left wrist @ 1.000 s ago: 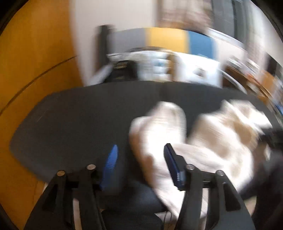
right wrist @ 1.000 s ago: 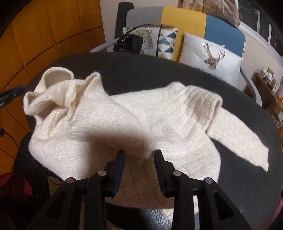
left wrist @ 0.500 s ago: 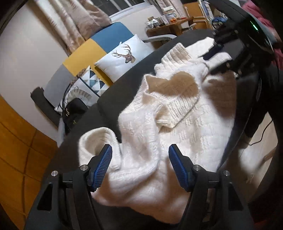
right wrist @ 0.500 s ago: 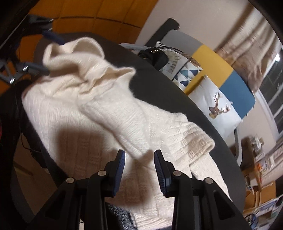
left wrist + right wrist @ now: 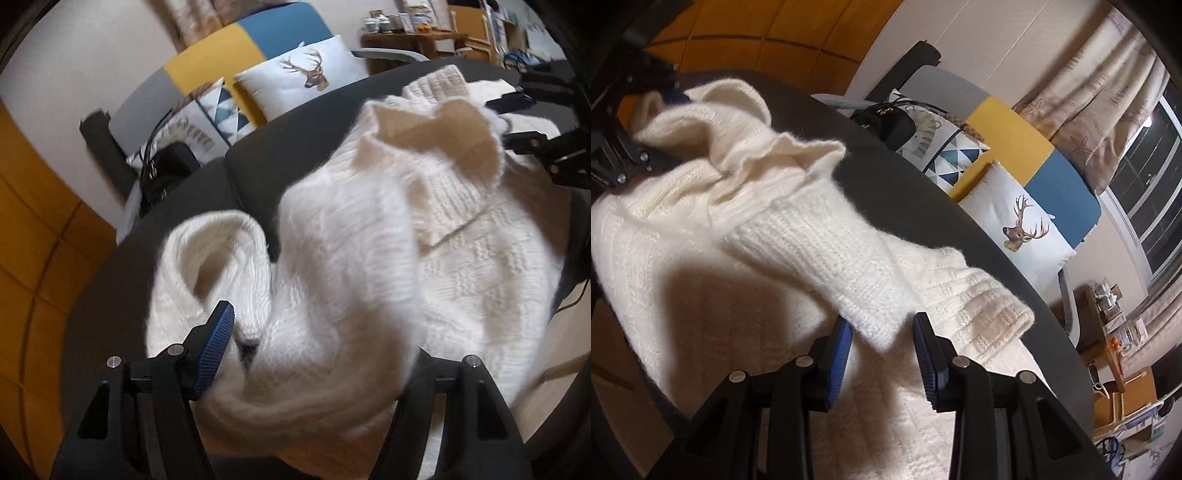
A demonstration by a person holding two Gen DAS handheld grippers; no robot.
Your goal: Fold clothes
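Both hand-held grippers hover low over the cream knitted sweater, which lies rumpled on the dark bench. On my left hand-held gripper the jaws have just been opening and stand wide around a bunched sleeve, ready to gather it. On my right hand-held gripper they sit narrower, astride a ribbed fold, not pinching, so I can lift that edge over.

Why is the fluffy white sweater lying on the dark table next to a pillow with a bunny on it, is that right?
Almost. The white sweater does lie on the dark table, but the pillow shows a deer with antlers, not a bunny. The right wrist view shows it clearly.
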